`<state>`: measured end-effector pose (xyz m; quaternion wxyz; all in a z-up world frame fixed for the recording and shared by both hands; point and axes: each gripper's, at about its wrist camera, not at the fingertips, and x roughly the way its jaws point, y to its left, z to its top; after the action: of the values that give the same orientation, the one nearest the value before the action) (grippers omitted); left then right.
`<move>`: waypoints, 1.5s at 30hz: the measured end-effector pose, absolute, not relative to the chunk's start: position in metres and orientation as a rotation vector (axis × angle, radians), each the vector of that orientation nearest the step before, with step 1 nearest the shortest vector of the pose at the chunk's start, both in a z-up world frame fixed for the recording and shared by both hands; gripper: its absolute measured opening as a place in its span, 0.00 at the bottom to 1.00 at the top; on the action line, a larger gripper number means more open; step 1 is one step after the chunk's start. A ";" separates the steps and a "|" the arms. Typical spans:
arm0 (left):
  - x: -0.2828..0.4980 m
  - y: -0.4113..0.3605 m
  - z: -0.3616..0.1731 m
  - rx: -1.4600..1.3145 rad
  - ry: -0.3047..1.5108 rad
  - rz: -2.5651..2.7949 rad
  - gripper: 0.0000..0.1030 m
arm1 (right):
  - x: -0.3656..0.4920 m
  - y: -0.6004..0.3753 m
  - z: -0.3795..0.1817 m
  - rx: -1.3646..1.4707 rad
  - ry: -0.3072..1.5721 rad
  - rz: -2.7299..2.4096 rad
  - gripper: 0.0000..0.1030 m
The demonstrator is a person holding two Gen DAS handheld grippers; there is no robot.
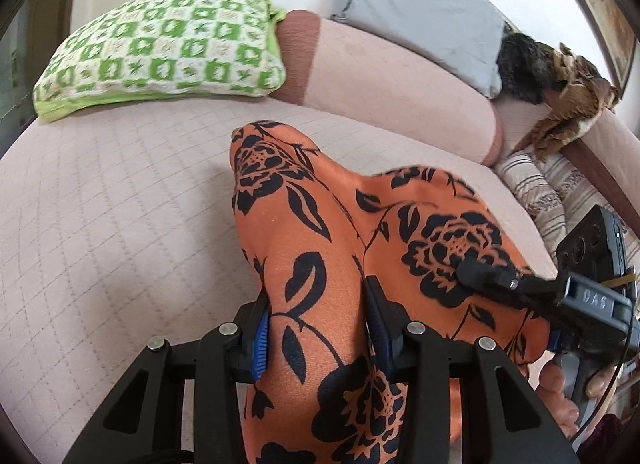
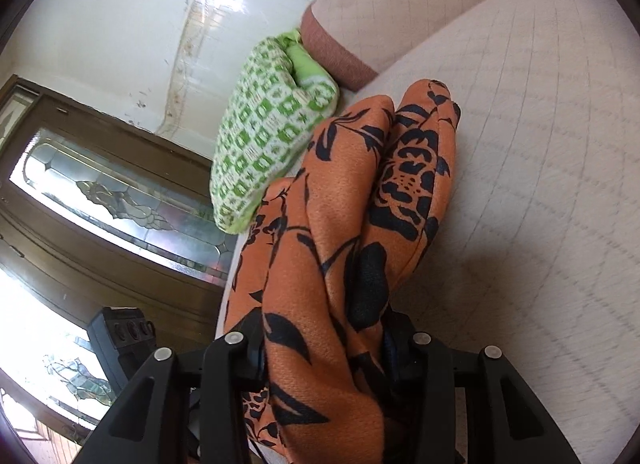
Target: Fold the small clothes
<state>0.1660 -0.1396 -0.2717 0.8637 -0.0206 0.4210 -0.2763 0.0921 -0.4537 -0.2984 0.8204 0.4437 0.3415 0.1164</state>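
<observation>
An orange garment [image 1: 320, 232] with black flowers is bunched up above the pale quilted sofa seat [image 1: 120, 204]. My left gripper [image 1: 316, 328] is shut on a thick fold of it, blue pads pressing both sides. In the left wrist view my right gripper [image 1: 500, 284] comes in from the right, lying on the same cloth. In the right wrist view the garment [image 2: 360, 224] runs in folds between the fingers of my right gripper [image 2: 324, 352], which is shut on it. The fingertips there are hidden by the cloth.
A green and white patterned cushion [image 1: 160, 48] lies at the back left of the seat. A grey pillow [image 1: 420, 12] leans on the backrest, with a dark and brown cloth [image 1: 560, 80] and a striped cushion [image 1: 540, 192] at the right. A wooden door with glass [image 2: 100, 200] stands beyond the sofa.
</observation>
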 end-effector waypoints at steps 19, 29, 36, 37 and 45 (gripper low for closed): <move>0.168 -0.126 -0.296 0.021 0.968 -0.438 0.66 | 0.108 -0.451 -0.338 0.938 0.967 0.076 0.62; 0.146 -0.125 -0.283 0.169 0.864 -0.341 0.70 | 0.050 -0.470 -0.274 0.793 0.663 0.040 0.62; 0.146 -0.117 -0.284 0.130 0.884 -0.347 0.70 | 0.055 -0.434 -0.261 0.663 0.674 0.133 0.37; 0.145 -0.118 -0.285 0.145 0.882 -0.342 0.70 | 0.059 -0.429 -0.267 0.655 0.719 0.125 0.37; 0.148 -0.124 -0.297 0.197 0.901 -0.330 0.75 | 0.077 -0.443 -0.303 0.715 0.907 0.051 0.36</move>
<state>0.1483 -0.1239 -0.2974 0.8824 0.0944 0.4327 -0.1587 0.0765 -0.4426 -0.3033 0.8375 0.3377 0.4289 0.0240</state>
